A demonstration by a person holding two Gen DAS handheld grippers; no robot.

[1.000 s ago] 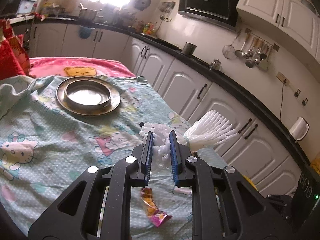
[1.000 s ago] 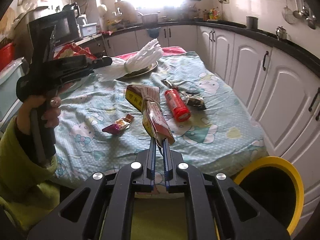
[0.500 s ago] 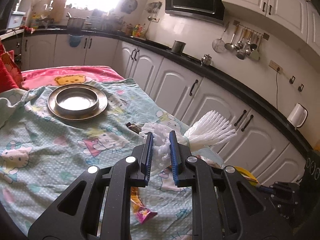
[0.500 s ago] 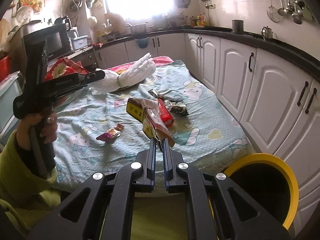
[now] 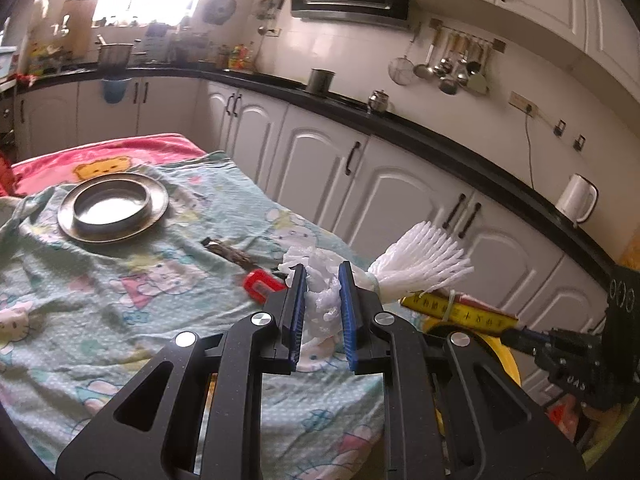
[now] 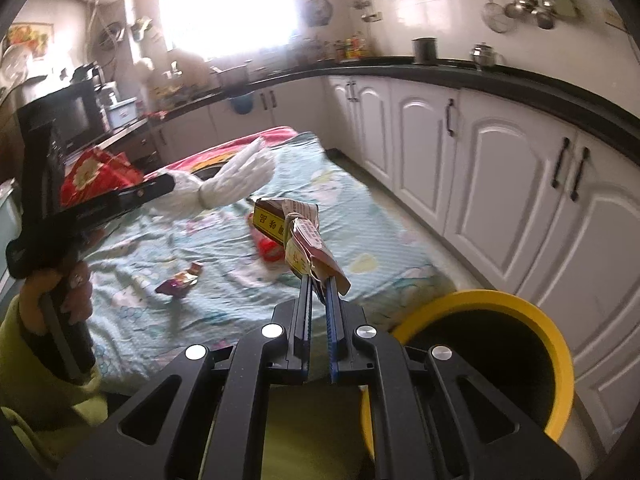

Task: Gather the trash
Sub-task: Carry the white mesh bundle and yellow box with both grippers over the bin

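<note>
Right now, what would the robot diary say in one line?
left gripper: shut on white foam net | right gripper: shut on yellow-brown wrapper | yellow bin: beside bed, nothing dropped yet

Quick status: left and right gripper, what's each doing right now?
Left gripper: closed on a white foam net.
Right gripper: closed on a yellow and brown wrapper.

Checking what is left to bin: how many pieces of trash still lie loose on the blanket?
3, maybe more hidden: a purple candy wrapper near the front left, a red tube mid-blanket, and a dark crumpled wrapper just beyond the tube toward the metal plate.
</note>
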